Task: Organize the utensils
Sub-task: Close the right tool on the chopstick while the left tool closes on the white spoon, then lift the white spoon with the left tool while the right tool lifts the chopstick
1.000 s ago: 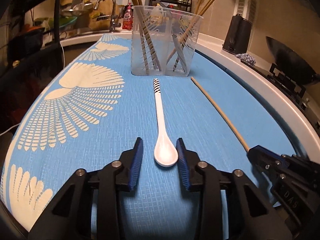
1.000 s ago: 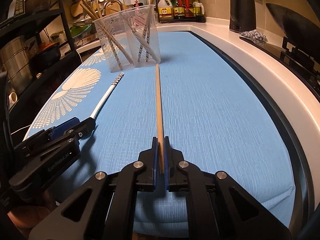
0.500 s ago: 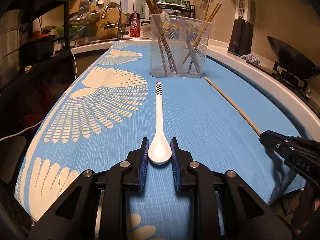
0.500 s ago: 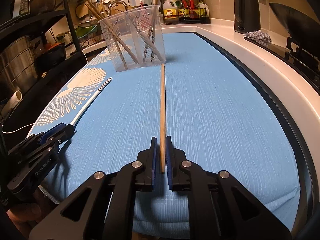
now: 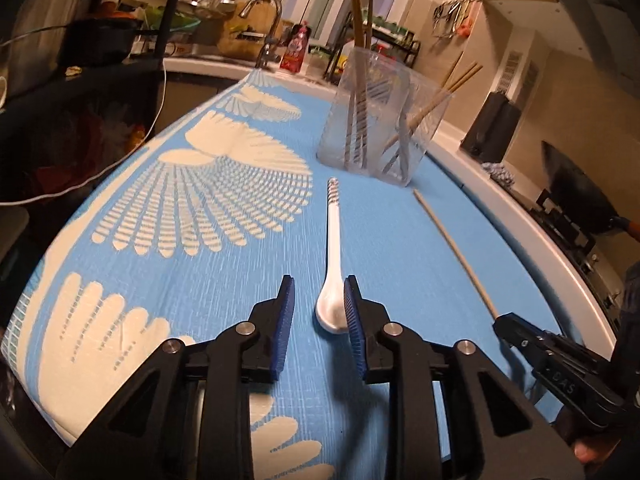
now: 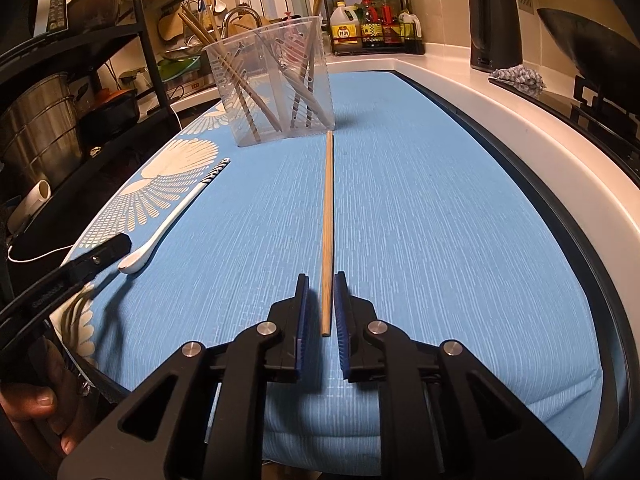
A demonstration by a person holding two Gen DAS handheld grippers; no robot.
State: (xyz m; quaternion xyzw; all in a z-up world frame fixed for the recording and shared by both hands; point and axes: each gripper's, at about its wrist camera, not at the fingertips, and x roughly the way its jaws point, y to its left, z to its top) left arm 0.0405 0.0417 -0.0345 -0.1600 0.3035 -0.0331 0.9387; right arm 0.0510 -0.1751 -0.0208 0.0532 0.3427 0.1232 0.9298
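White spoon (image 5: 333, 276) is lying on the blue cloth (image 5: 224, 264), its bowl being flanked by the left gripper (image 5: 318, 304), spread after just opening. Wooden chopstick (image 6: 327, 236) is being straddled unpinched by the right gripper (image 6: 320, 304), likewise just opening.

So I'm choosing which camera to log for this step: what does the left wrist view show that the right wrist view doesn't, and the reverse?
Only the left wrist view: the left gripper from behind, open, with the white spoon bowl touching just one finger.

Only the right wrist view: the right gripper open, gaps either side of the wooden chopstick; its jaws have just been opening. Also an oil bottle.

Both: spoon, chopstick, clear utensil holder, blue cloth.
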